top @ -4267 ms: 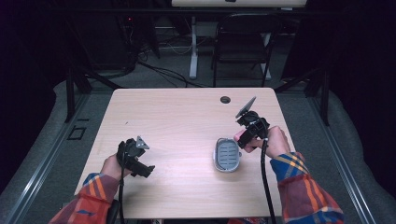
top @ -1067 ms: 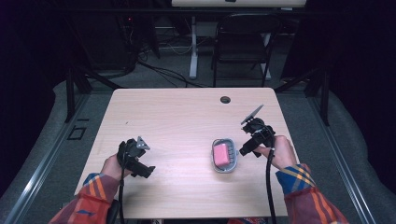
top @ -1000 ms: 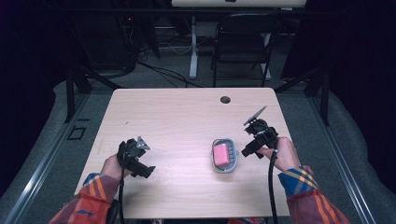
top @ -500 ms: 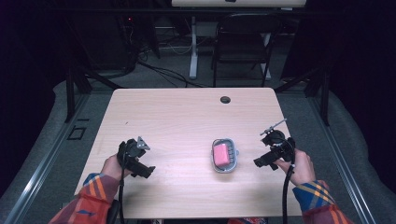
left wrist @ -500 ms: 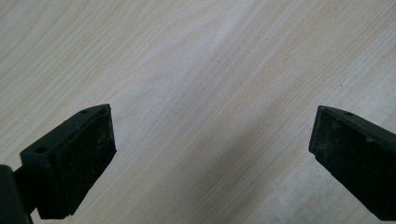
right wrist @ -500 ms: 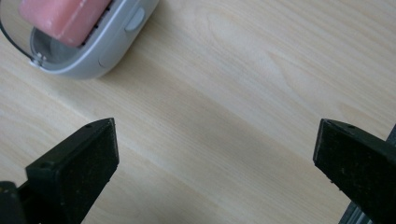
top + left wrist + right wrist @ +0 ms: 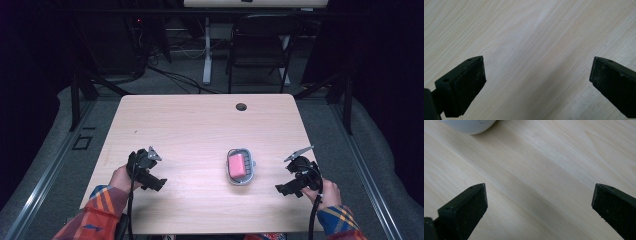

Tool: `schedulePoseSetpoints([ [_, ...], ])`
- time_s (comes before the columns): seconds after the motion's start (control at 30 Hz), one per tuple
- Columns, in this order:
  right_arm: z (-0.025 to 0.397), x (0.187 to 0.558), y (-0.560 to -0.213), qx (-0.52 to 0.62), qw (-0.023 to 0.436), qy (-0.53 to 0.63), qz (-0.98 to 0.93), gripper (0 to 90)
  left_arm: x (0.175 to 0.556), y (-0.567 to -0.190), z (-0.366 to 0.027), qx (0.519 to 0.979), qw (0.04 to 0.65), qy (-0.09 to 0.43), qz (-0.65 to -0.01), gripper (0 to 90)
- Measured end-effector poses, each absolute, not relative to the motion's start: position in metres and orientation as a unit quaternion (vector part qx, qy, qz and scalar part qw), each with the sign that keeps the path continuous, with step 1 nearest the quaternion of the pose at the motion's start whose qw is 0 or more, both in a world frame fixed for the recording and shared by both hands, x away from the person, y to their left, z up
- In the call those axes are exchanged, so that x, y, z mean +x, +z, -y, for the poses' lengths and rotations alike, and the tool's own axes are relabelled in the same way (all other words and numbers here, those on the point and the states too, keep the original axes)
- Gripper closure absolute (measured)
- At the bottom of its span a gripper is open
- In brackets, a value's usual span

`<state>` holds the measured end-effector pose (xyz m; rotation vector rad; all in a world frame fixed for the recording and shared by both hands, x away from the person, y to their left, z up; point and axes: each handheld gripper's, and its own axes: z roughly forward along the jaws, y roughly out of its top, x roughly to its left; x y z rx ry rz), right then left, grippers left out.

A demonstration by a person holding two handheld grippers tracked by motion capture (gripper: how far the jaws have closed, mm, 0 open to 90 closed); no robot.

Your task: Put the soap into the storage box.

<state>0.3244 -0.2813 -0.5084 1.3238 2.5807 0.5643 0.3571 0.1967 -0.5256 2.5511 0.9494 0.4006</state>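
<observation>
1. Resting near the right-front part of the pale wooden table, the small grey slatted soap dish holds a pink rectangular bar of soap; the bar lies inside the dish, towards its left half.

2. Judging from that, the placing step looks done: the soap sits in its dish and neither tool touches it.

3. The right gripper sits well to the right of the dish, near the table's right edge, low over the wood. In the right gripper view its 2 black jaws stand wide apart with only bare wood grain between them, and the dish's pale rounded rim peeks in at the top left.

4. The left gripper rests on the left side, well apart from the dish; in the left gripper view its 2 jaws are likewise spread wide over bare wood, gripping nothing.

5. The next move probably calls for little: both tools parked on the table, or, should the dish need shifting, a careful approach to its rim without tipping the soap.
</observation>
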Motion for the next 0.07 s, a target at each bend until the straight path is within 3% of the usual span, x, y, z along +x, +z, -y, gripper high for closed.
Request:
schedulePoseSetpoints([
  [0.07,0.2790,0.3268,-0.5106,0.444,0.087,0.181,-0.873,0.0,0.3573,-0.5259,-0.1970,0.909,0.196,0.135,-0.341,0.4],
])
